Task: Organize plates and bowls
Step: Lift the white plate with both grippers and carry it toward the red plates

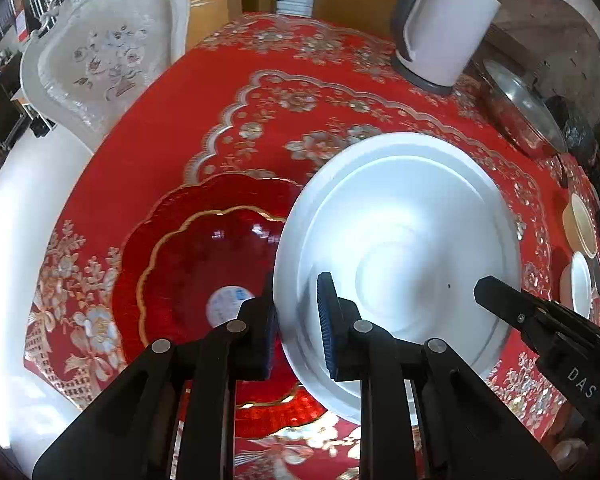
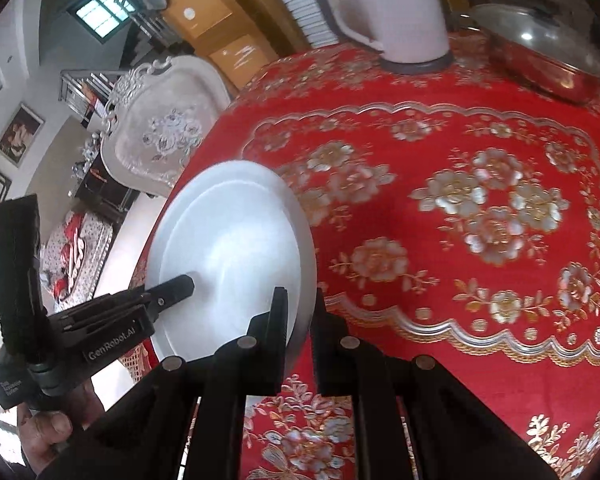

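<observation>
Left fingers point(image 1: 329, 320) and right fingers point(image 2: 278, 320) each pinch white plate point(image 1: 400, 240) rim; red dish point(image 1: 204, 248) just left; uneven pull risks slip, clash.

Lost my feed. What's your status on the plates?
Both jaws shut on white plate rim, left gripper, right gripper. Plate overlaps red scalloped plate. Kettle well clear.

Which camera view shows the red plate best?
The left wrist view: the red plate lies on the tablecloth, its gold scalloped rim and sticker visible, partly hidden by the white plate and the fingers. The right wrist view shows nothing of it.
</observation>
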Motion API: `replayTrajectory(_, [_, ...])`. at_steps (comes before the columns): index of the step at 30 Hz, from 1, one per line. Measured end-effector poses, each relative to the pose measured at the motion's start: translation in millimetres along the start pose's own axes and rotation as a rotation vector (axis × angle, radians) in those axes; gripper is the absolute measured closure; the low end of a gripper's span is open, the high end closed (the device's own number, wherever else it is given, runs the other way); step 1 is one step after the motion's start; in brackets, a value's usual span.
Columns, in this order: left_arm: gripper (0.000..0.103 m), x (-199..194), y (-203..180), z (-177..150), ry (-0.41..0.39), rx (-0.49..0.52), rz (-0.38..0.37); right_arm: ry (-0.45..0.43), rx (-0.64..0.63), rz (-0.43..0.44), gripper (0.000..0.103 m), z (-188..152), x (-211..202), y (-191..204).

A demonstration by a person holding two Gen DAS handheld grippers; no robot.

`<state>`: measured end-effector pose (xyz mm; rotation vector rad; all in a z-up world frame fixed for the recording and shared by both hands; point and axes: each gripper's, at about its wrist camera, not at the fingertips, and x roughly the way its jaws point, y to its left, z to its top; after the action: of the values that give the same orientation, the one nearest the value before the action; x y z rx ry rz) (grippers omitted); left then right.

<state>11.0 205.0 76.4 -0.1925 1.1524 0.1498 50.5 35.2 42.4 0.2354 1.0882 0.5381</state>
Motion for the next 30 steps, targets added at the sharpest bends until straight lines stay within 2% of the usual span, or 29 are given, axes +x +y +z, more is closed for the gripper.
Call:
replayTrajectory(10, [0.085, 3, 55, -3, 0.023, -0.070, 0.026, 0.029, -0.053, 0.009, 0.094, 5, 28, 48])
replayTrajectory(17, [0.085, 5, 79, -7, 0.035, -0.106, 0.052, 0.059, -0.104, 0.000, 0.091, 9, 48, 75])
replayTrajectory(26, [0.085, 21, 90, -27, 0.085, -0.126, 0.066, 0.120, -0.112, 0.003, 0.091, -4, 70, 78])
replayTrajectory(30, [0.085, 25, 90, -29, 0.083, -0.129, 0.072, 0.132, -0.107, 0.001, 0.091, -6, 74, 76])
